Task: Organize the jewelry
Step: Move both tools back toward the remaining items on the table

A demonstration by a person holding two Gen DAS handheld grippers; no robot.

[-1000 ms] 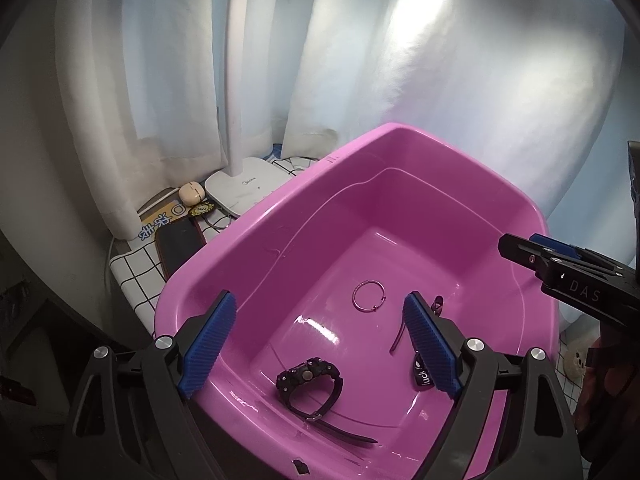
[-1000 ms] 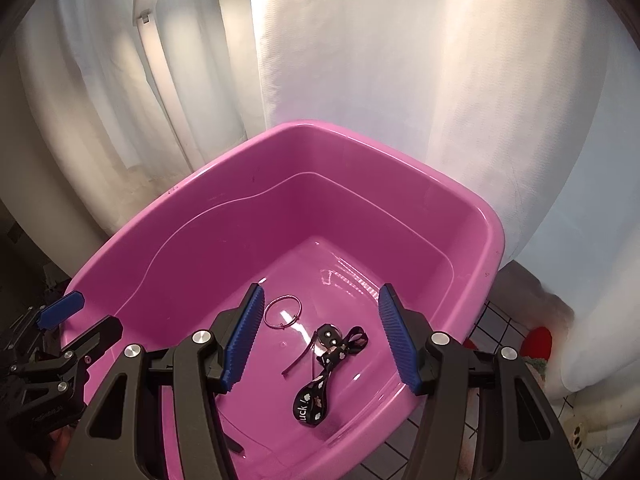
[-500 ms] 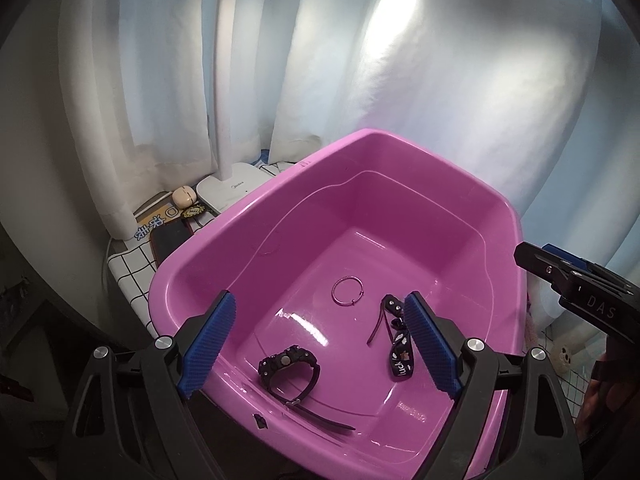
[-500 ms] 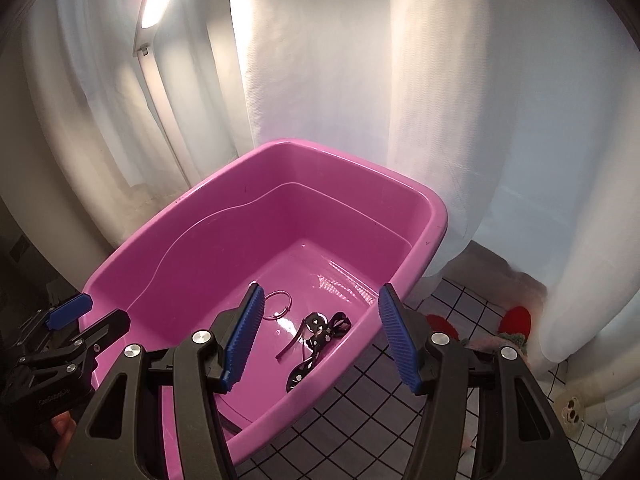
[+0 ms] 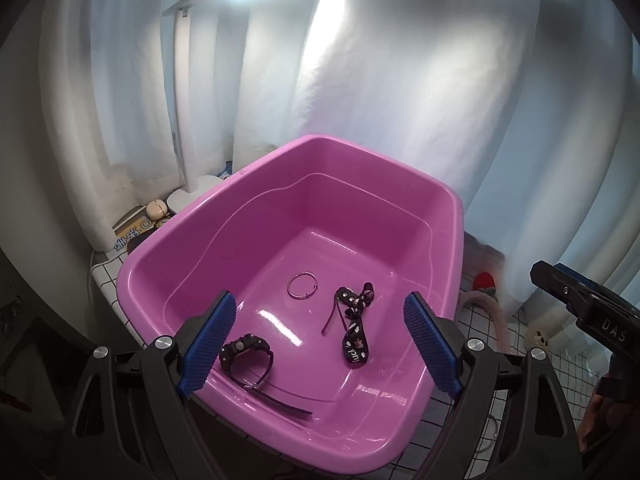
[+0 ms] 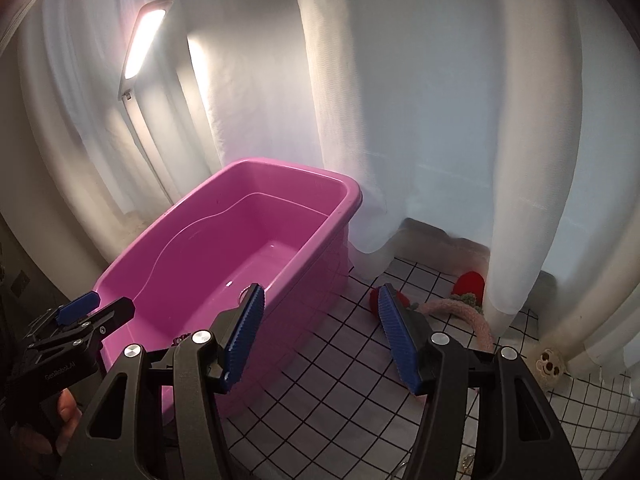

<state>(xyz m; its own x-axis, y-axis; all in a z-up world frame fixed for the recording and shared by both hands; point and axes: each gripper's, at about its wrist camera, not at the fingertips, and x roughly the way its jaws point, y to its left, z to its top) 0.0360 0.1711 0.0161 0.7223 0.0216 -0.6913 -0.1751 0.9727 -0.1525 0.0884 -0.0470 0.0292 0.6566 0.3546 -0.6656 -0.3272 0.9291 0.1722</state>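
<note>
Jaws apart; basin (image 5: 256, 216) (pink) holds watch (image 5: 244, 354).

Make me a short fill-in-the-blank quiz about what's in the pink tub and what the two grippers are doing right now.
1. The black watch, thin ring and "luck" strap all lie inside the ____ tub.
2. Both the left gripper and right gripper are open and hold ____.
3. The right gripper hangs over the ____ cloth beside the tub.

Answers: pink; nothing; checked
</note>
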